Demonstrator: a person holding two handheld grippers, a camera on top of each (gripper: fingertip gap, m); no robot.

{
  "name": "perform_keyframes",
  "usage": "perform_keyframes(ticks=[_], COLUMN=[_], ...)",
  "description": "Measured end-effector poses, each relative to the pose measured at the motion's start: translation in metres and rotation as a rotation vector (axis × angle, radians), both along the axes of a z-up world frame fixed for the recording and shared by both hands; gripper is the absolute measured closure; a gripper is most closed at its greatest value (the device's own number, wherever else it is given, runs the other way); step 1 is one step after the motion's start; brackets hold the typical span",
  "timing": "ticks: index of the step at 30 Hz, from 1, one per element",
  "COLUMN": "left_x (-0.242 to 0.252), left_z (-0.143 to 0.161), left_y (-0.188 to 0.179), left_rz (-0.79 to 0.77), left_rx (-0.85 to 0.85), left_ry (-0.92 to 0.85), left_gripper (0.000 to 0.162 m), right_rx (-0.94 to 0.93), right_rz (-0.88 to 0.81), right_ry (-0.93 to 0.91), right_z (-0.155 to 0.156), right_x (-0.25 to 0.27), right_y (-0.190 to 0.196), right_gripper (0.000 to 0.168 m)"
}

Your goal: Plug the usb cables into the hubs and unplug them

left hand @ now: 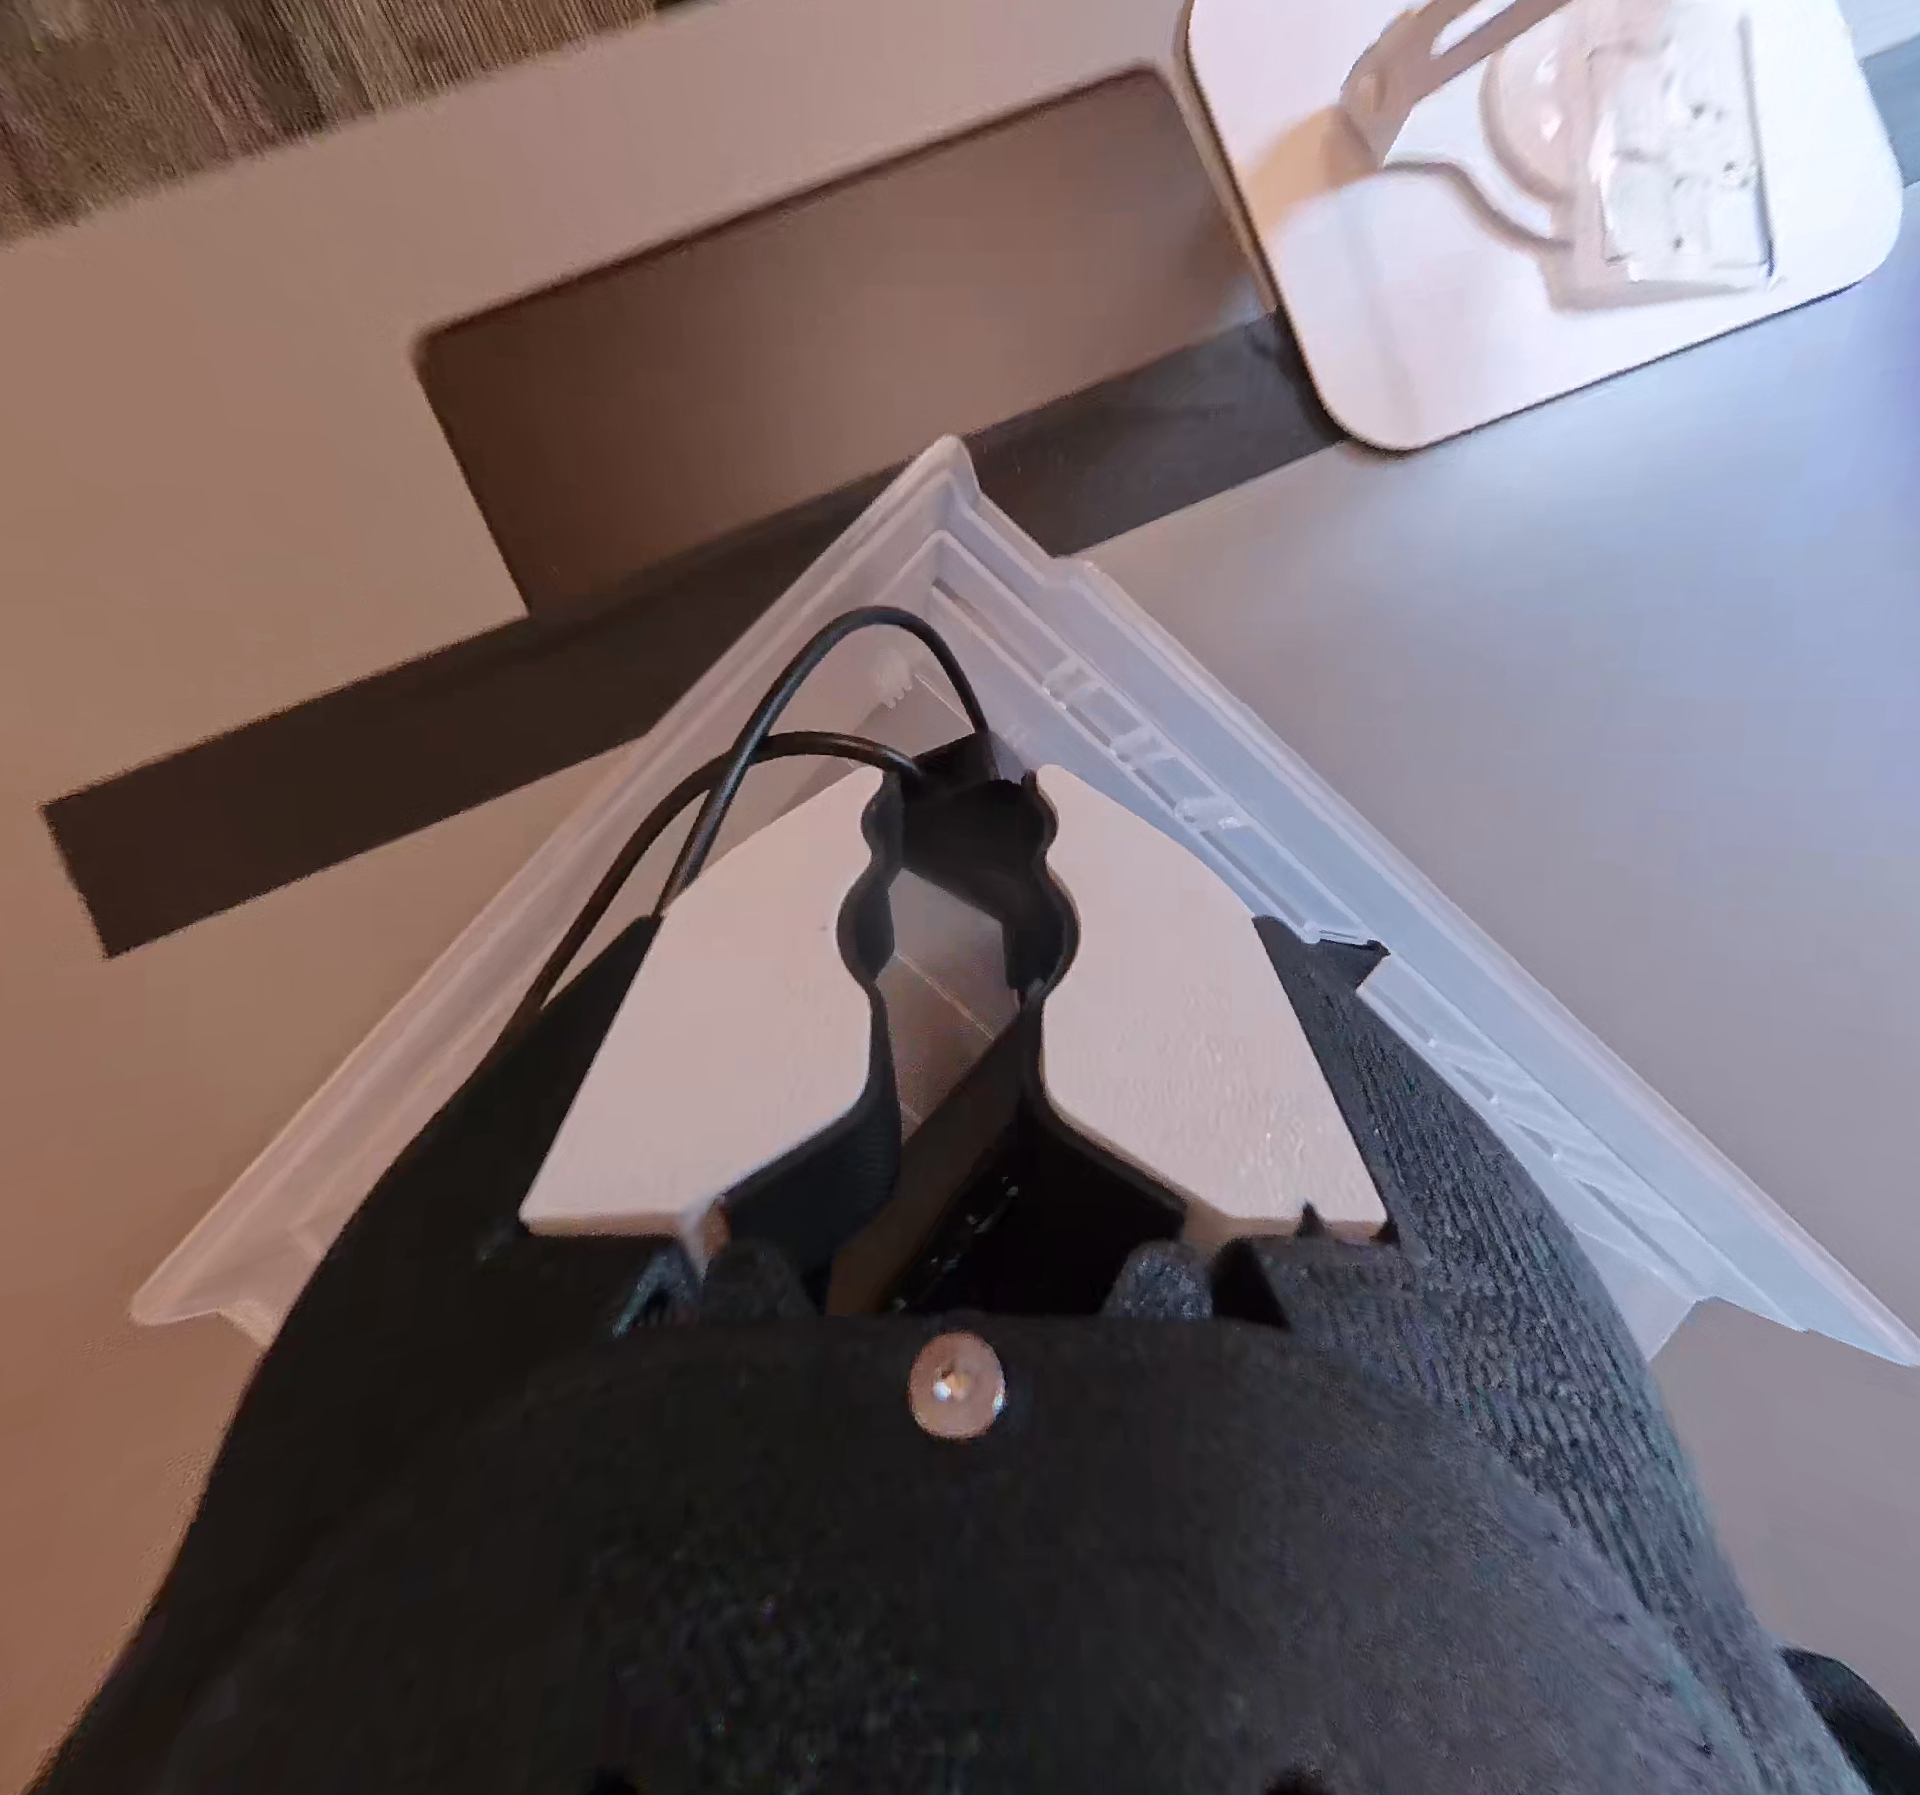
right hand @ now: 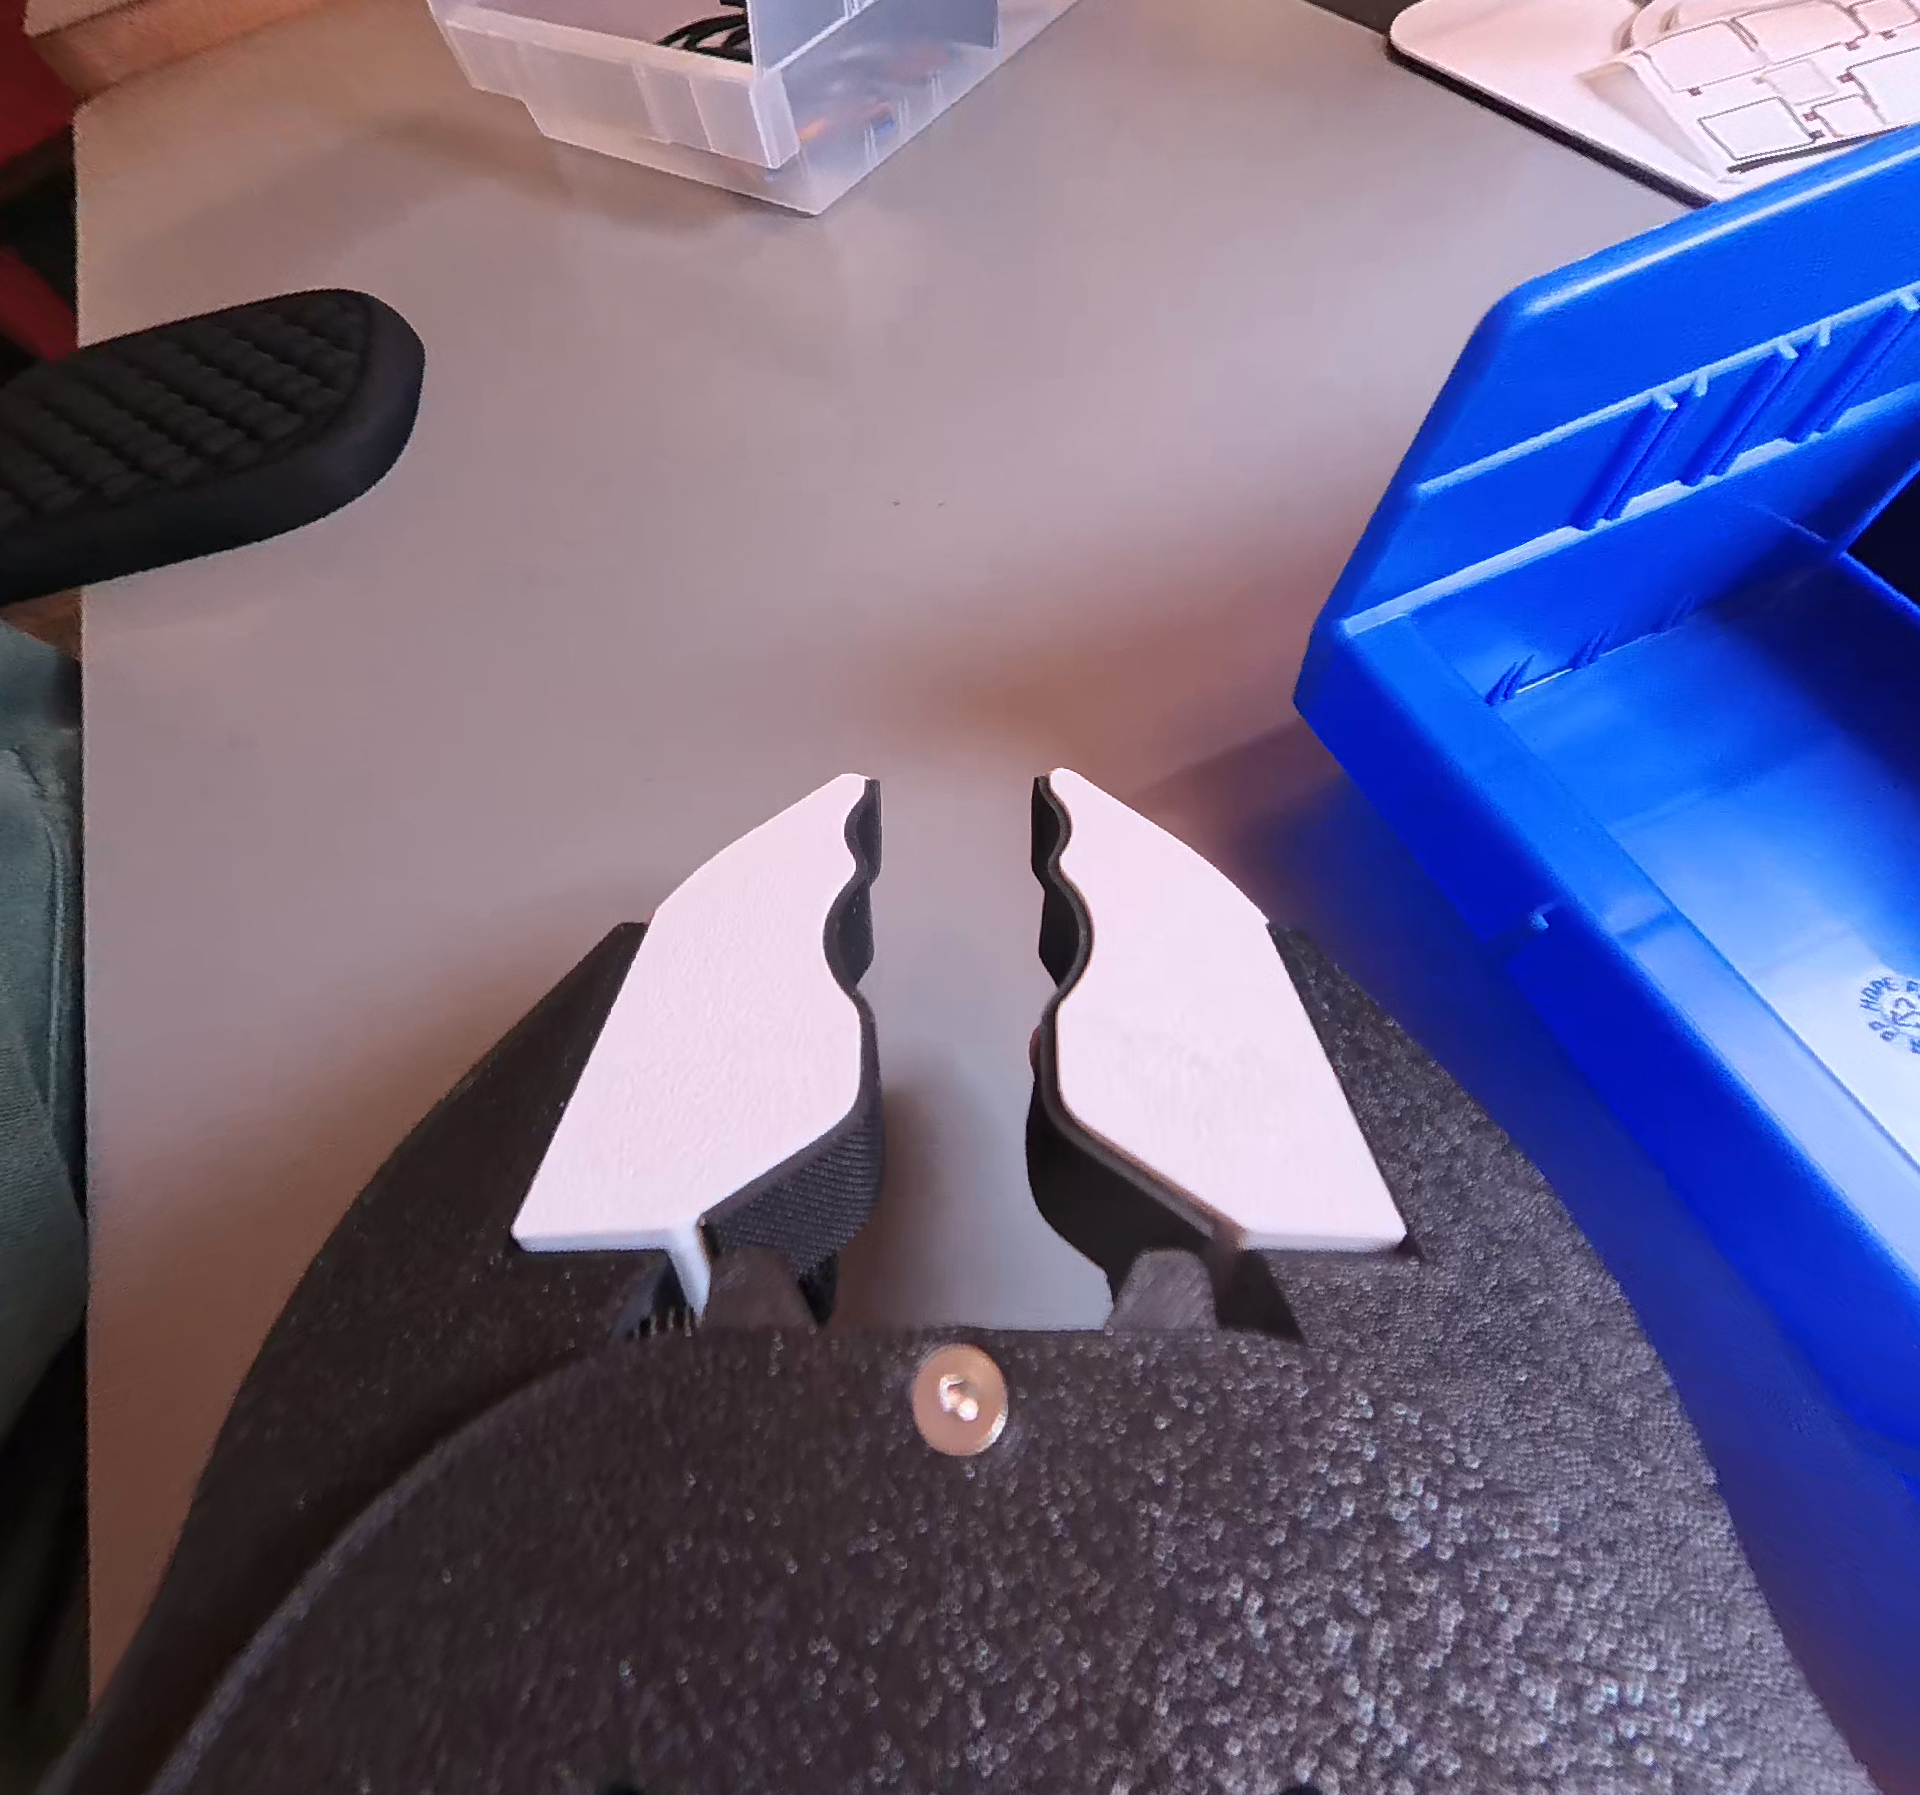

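The left gripper hung over a corner of the clear bin, its fingers drawn close together and pinching something black at their tips. A thin black cable looped up from that pinched spot and ran back inside the bin along the left finger. A dark flat piece lay under the narrow gap between the fingers, but the blur hid what it was. Beyond the bin's corner a dark strip crossed the grey table, and a white stand base sat farther off from the bin, to the right.

The right gripper was held above the bare table, well short of the clear bin, with its fingers parted by a moderate gap and nothing between them. Coiled black cable showed inside the bin. A blue bin stood nearer than the clear bin, to its right, and a black armrest jutted in nearer and to the left.
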State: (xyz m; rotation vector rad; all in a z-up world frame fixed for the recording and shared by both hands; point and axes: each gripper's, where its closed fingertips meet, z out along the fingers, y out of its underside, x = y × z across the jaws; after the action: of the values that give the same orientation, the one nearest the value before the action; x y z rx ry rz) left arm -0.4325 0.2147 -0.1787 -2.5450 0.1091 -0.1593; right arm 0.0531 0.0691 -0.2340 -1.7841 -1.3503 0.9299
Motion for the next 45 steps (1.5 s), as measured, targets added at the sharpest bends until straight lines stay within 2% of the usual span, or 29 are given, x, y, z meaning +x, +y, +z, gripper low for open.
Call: perform_keyframes(ticks=[5, 9, 12, 16, 20, 23, 24, 25, 26, 27, 30, 32, 35, 39, 43, 45], left_x=[-0.009, 0.003, 0.04, 0.128, 0.235, 0.31, 0.33, 0.347, 0.36, 0.366, 0.369, 0.367, 0.361, 0.356, 0.351, 0.358], left_z=[0.058, 0.107, 0.139, 0.157, 0.147, 0.125, 0.116, 0.11, 0.106, 0.104, 0.097, 0.089, 0.082, 0.07, 0.05, 0.042], left_y=[-0.006, -0.023, -0.042, -0.078, -0.117, -0.14, -0.146, -0.151, -0.155, -0.154, -0.154, -0.155, -0.158, -0.167, -0.169, -0.173], left_rz=[0.003, -0.06, -0.17, -0.393, -0.584, -0.666, -0.686, -0.709, -0.72, -0.701, -0.687, -0.693, -0.708, -0.744, -0.788, -0.818], left_rx=[0.198, 0.35, 0.453, 0.557, 0.64, 0.662, 0.668, 0.675, 0.685, 0.711, 0.701, 0.677, 0.685, 0.729, 0.825, 0.846], left_ry=[0.003, 0.002, -0.009, -0.04, -0.109, -0.201, -0.226, -0.258, -0.296, -0.321, -0.446, -0.508, -0.513, -0.369, 0.038, 0.165], left_gripper=[0.141, 0.142, 0.142, 0.142, 0.142, 0.142, 0.142, 0.142, 0.142, 0.143, 0.143, 0.147, 0.147, 0.142, 0.14, 0.138], right_rx=[0.055, 0.095, 0.142, 0.186, 0.227, 0.375, 0.442, 0.5, 0.552, 0.592, 0.655, 0.588, 0.505, 0.661, 0.941, 1.017], right_rz=[0.01, 0.018, 0.01, -0.012, -0.03, -0.099, -0.132, -0.164, -0.201, -0.218, -0.233, -0.189, -0.186, -0.261, -0.274, -0.238], right_ry=[0.004, 0.032, 0.085, 0.188, 0.25, 0.224, 0.203, 0.178, 0.156, 0.143, 0.138, 0.14, 0.158, 0.074, -0.122, -0.183], right_z=[0.004, 0.013, 0.03, 0.066, 0.095, 0.104, 0.105, 0.103, 0.102, 0.099, 0.096, 0.093, 0.091, 0.091, 0.085, 0.078], right_x=[-0.003, -0.01, -0.02, -0.045, -0.084, -0.11, -0.115, -0.117, -0.115, -0.113, -0.099, -0.094, -0.086, -0.067, -0.061, -0.068], right_y=[-0.001, -0.004, -0.004, -0.01, -0.025, -0.025, -0.021, -0.015, -0.009, -0.004, 0.004, 0.003, 0.012, 0.037, 0.045, 0.039], right_gripper=[0.14, 0.14, 0.139, 0.127, 0.11, 0.102, 0.104, 0.114, 0.143, 0.153, 0.157, 0.157, 0.157, 0.157, 0.157, 0.157])
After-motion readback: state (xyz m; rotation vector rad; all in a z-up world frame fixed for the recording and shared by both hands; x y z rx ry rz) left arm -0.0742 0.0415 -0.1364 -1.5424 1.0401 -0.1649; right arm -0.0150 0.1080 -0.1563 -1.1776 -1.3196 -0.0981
